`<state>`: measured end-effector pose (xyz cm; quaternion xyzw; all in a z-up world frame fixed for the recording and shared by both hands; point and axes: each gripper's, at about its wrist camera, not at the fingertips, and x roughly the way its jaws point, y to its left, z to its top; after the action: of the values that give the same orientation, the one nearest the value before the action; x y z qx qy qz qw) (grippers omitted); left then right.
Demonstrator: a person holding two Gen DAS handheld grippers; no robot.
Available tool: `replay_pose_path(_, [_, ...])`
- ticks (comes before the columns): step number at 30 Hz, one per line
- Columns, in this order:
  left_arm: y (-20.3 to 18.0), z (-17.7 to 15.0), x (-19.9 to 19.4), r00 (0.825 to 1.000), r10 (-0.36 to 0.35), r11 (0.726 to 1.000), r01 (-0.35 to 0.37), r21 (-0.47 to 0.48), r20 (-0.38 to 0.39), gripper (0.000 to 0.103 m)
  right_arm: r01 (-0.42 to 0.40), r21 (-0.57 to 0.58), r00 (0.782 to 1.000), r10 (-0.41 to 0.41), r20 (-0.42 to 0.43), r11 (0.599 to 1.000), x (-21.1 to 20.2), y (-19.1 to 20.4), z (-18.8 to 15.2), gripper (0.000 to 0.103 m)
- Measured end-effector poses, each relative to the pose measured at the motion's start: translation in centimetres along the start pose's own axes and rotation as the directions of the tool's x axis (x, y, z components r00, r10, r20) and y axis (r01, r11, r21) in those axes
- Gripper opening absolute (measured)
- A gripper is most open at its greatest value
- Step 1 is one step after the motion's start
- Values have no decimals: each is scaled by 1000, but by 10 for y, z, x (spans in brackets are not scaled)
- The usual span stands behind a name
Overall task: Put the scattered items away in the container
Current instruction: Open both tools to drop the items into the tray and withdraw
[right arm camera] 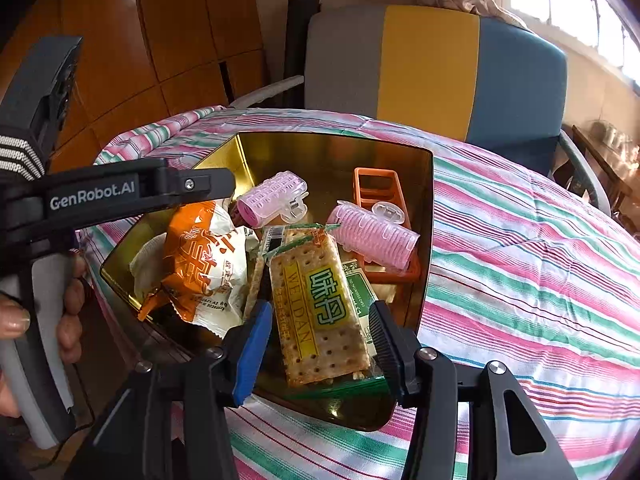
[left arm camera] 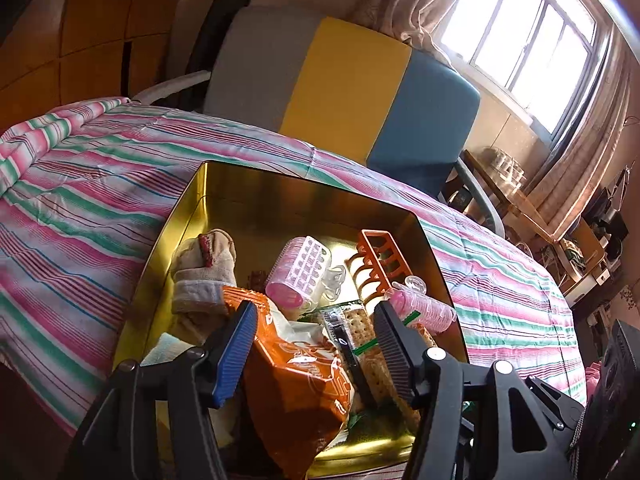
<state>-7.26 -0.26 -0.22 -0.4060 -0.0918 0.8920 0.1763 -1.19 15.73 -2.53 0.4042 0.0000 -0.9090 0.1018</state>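
Note:
A gold tin (left arm camera: 224, 196) (right arm camera: 424, 208) sits on the striped bedspread and holds several items. In it lie an orange snack bag (left arm camera: 296, 380) (right arm camera: 200, 264), a cracker pack (right arm camera: 316, 304) (left arm camera: 368, 344), two pink hair rollers (right arm camera: 272, 196) (right arm camera: 376, 236) (left arm camera: 300, 272), an orange plastic rack (left arm camera: 380, 256) (right arm camera: 380, 192) and a beige sock (left arm camera: 204, 272). My left gripper (left arm camera: 316, 344) is open, its fingers either side of the snack bag. My right gripper (right arm camera: 320, 344) is open, its fingers either side of the cracker pack. The left gripper's body (right arm camera: 120, 192) shows in the right wrist view.
The striped bedspread (left arm camera: 100, 184) (right arm camera: 520, 264) spreads around the tin. A grey, yellow and blue chair (left arm camera: 340, 88) (right arm camera: 432, 72) stands behind it. A cluttered side table (left arm camera: 516, 200) and a window (left arm camera: 520, 32) are at the right.

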Motion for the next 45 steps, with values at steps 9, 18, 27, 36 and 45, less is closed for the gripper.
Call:
replay_pose_path(9, [-11, -25, -33, 980, 191, 979, -194, 68, 52, 64, 52, 36, 998, -53, 32, 998, -16, 11, 4, 64])
replay_pose_path(18, [-9, -43, -53, 917, 392, 915, -398, 72, 78, 64, 113, 60, 993, -114, 21, 992, -15, 20, 12, 76])
replay_pose_path(27, [3, -55, -62, 940, 339, 941, -339, -8, 45, 51, 117, 31, 992, -118, 44, 993, -23, 36, 1, 83])
replay_pose_path(36, [3, -57, -64, 936, 351, 936, -350, -26, 32, 53, 130, 18, 990, -130, 61, 991, -28, 40, -1, 86])
replay_pose_path(45, [0, -56, -71, 914, 396, 918, -398, 5, 86, 50, 143, 6, 987, -143, 77, 990, -32, 41, -3, 88])
